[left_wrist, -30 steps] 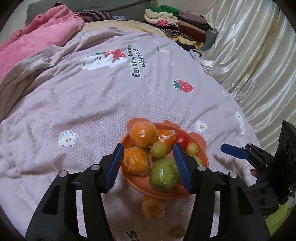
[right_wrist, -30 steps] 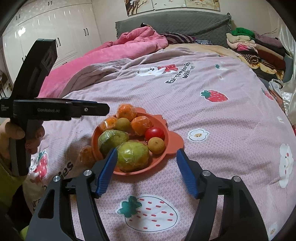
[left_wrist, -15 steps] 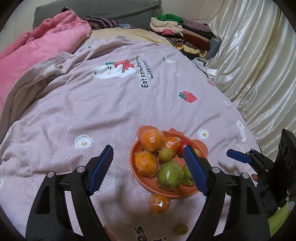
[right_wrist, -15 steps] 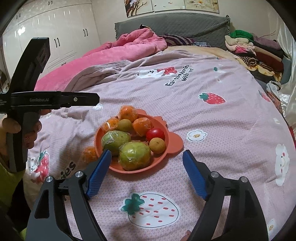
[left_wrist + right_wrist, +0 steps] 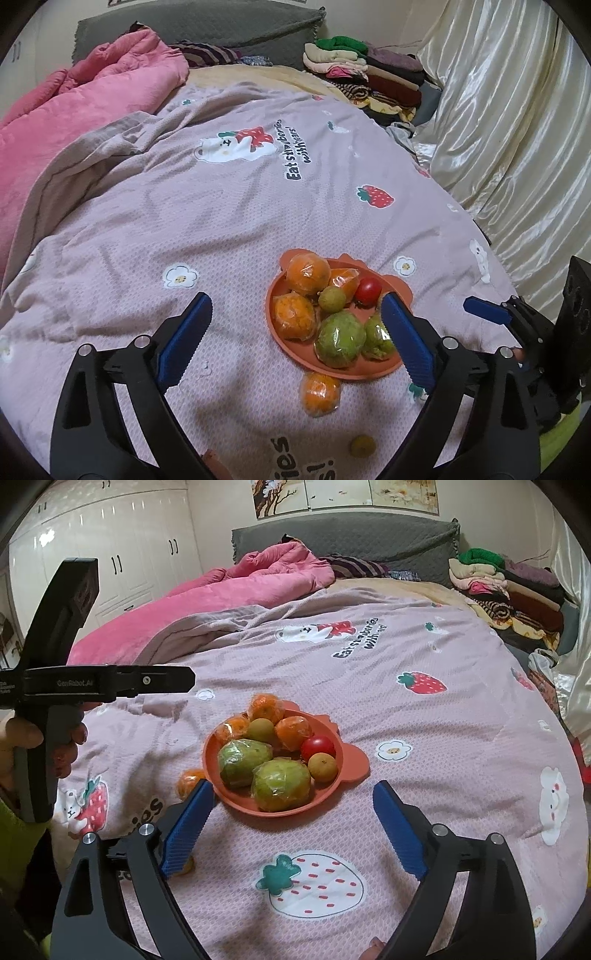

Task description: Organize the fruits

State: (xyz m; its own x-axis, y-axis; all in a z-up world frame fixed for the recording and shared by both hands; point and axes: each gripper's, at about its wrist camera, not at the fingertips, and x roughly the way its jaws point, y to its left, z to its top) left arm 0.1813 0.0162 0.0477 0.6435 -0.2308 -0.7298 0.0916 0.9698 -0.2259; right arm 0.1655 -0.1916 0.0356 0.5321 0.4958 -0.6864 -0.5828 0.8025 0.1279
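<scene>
Going left to right in the left wrist view, the left gripper [image 5: 295,317] hangs over the pink printed bedspread [image 5: 221,221] with its blue jaws spread; they have just been opening, and nothing sits between them but cloth and the near edge of the plate. At about two o'clock from its midpoint lies the round orange plastic plate with bear ears [image 5: 369,371], heaped with plastic-wrapped oranges [image 5: 308,275], two wrapped green fruits [image 5: 340,343], a small green-yellow fruit and a red tomato [image 5: 368,290]. They are gathered there probably because the plate is the collecting spot.

Two pieces lie loose at six o'clock from the plate: a wrapped orange [image 5: 319,393] just beside the rim, and a small yellowish round fruit [image 5: 363,445] farther toward the camera. Judging by this, sorting is nearly done.

The right gripper [image 5: 291,825] is likewise released, its jaws having just widened, empty, with the plate at twelve o'clock.

Readable writing: the bedspread says "Eat strawberries with bears!"; the left tool's side reads "GenRobot.AI".
</scene>
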